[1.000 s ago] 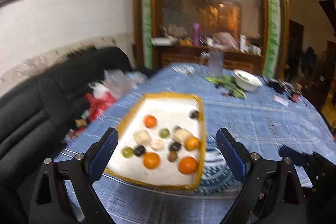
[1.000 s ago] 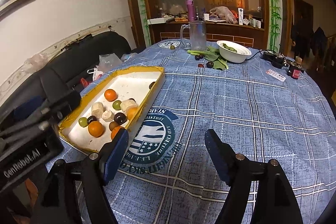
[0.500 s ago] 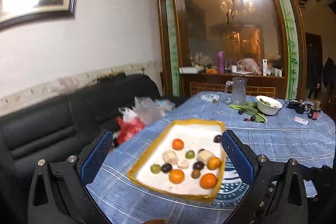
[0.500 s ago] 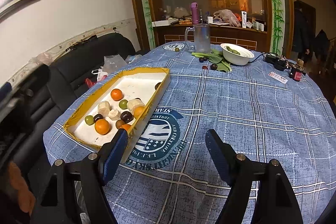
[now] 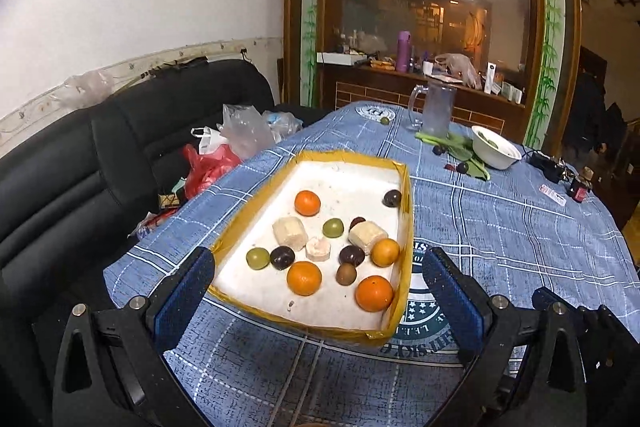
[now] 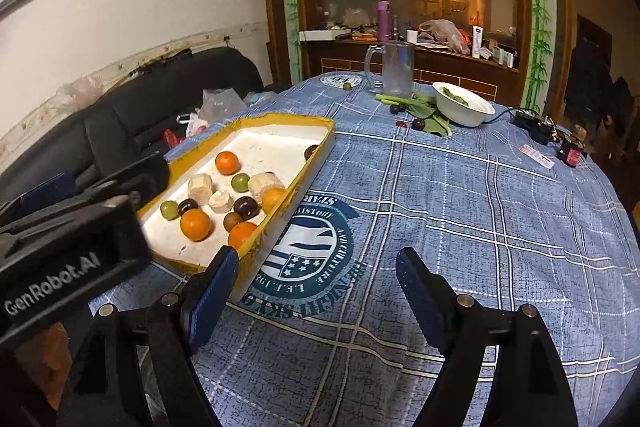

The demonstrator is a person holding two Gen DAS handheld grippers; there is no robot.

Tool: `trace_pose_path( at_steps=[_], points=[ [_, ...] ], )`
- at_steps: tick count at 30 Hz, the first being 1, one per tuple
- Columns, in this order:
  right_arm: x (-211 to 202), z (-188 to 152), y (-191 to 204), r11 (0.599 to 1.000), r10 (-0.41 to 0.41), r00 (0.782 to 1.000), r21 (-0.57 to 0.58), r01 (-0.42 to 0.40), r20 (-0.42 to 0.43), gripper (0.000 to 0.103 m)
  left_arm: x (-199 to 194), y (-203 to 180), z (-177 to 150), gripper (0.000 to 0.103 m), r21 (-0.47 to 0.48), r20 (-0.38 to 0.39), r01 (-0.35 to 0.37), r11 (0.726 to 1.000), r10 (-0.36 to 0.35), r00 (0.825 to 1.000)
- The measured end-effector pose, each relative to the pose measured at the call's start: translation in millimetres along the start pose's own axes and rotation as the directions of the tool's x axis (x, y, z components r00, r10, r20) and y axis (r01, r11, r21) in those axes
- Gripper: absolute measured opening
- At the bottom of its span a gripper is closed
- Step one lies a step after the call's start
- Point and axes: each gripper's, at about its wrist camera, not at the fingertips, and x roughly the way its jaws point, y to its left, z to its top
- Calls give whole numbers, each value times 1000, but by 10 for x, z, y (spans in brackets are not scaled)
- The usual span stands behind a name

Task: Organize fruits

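Left gripper [image 5: 318,301]: jaws are standing wide apart, having just been opening, with nothing clamped between them. The blue pads are framing the near end of the yellow-rimmed tray [image 5: 407,211] at lower centre of the left wrist view, without touching it as far as can be seen.

Right gripper [image 6: 316,287]: jaws are also standing well apart and have just been opening further; nothing is held. Only the blue checked cloth [image 6: 460,219] and its round printed emblem [image 6: 308,247] are showing between the pads. Its left pad is appearing just beside the tray's near corner; contact cannot be told. The left gripper's black body is filling the lower left of the right wrist view.

The tray is sitting on the bench toward its left edge. The fruits are lying loose on its white floor: four oranges [image 5: 304,278], two green round fruits [image 5: 257,258], several dark round fruits [image 5: 282,257], a brownish one [image 5: 346,274], and three pale chunks [image 5: 290,231]. One dark fruit [image 5: 392,198] is resting alone against the far right wall.

Further out, upper right of centre: a glass mug [image 5: 438,109], a white bowl [image 5: 496,147], green leaves [image 5: 460,151] with a few dark fruits beside them. A black sofa [image 5: 80,167] with plastic bags is occupying the left.
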Motion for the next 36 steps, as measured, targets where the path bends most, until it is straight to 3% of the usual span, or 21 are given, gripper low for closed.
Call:
trace_pose_path(
  at_steps=[9,36],
  points=[
    [171,21,143,999,-12,999,-46,11,-36,85,250,138,-46,103,-39,-85,17,999,-20,996],
    [590,113,561,987,-21,994,-158,4,-107,86,755,475,-136,103,-115,-221,-12,993,-13,975]
  ],
)
